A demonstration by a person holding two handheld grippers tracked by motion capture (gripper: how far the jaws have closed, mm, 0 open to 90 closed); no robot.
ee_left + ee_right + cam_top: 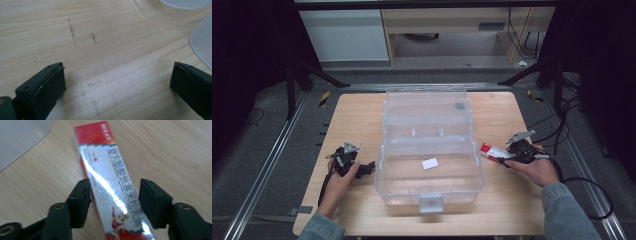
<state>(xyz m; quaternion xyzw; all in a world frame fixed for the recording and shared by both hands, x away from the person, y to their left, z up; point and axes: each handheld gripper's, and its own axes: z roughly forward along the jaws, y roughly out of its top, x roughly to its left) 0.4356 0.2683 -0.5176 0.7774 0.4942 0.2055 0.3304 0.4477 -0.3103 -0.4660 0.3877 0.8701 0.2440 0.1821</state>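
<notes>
A long red and silver carton with printed writing [105,162] lies flat between the jaws of my right gripper [114,195], which is shut on its near half. From above, the carton [490,150] points toward the right wall of a clear plastic bin [382,165], with the right gripper [503,159] just off that wall. My left gripper [371,168] rests low on the table left of the bin. Its jaws [117,77] stand wide apart over bare wood, open with nothing between them.
The clear bin has its lid [427,102] folded back toward the far edge, and a small white slip [430,163] lies on its floor. A rounded corner of the bin [202,42] is close to the left gripper. Cables trail off the table's right side [562,130].
</notes>
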